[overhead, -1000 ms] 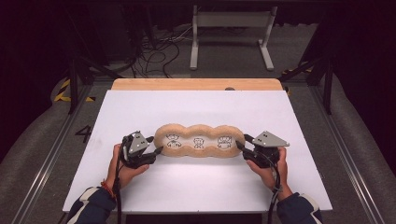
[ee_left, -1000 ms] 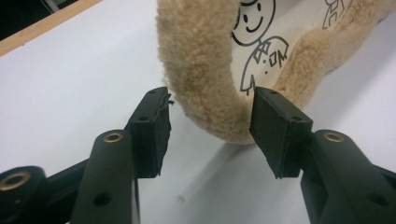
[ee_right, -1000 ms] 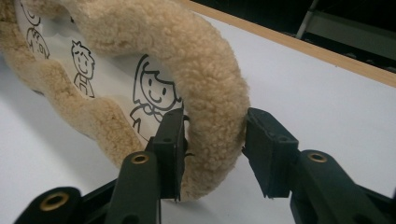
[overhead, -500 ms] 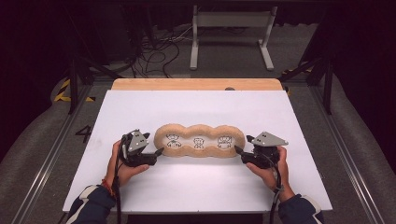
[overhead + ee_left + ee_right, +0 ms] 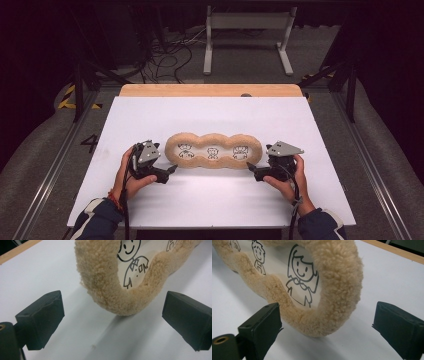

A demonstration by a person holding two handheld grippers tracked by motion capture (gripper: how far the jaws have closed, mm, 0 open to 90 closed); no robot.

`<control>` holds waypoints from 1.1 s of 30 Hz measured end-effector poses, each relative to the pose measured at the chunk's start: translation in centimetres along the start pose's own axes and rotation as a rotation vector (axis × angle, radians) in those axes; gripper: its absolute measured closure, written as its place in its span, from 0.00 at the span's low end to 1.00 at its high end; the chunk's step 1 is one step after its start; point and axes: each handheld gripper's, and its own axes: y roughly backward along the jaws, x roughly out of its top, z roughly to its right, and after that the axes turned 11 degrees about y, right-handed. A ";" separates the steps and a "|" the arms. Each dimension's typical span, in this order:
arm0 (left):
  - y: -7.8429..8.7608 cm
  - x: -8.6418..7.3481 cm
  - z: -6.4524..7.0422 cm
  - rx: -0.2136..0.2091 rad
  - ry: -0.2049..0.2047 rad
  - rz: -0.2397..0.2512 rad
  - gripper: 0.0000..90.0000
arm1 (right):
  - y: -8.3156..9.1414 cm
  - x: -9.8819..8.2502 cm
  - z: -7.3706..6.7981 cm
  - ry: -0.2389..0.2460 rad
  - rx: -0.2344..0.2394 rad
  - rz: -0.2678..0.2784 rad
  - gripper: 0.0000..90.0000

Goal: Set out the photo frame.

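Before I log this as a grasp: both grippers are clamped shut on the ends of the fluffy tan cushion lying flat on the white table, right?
No. Both gripper views show the left gripper and right gripper open, pads off the cushion. It does lie flat on the white table.

A tan fuzzy tray on a white counter
The tray's fluffy rim is light brown, and its three white insides have little people drawn in black lines, one with a smile and long hair. The counter has a pale wood strip at the far edge. Each tool has black jaws, with a grey plate on top
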 end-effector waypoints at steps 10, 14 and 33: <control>0.1 0.3 0.1 0.003 -0.046 -0.017 0.06 | 0.5 0.0 0.0 0.030 -0.013 -0.018 0.13; 0.4 0.3 0.2 -0.001 -0.047 -0.015 0.06 | 1.0 0.2 0.1 0.030 -0.025 -0.014 0.14; 3.3 -1.8 0.1 0.004 -0.074 -0.030 0.06 | 2.8 -1.6 -0.3 0.079 -0.040 -0.066 0.14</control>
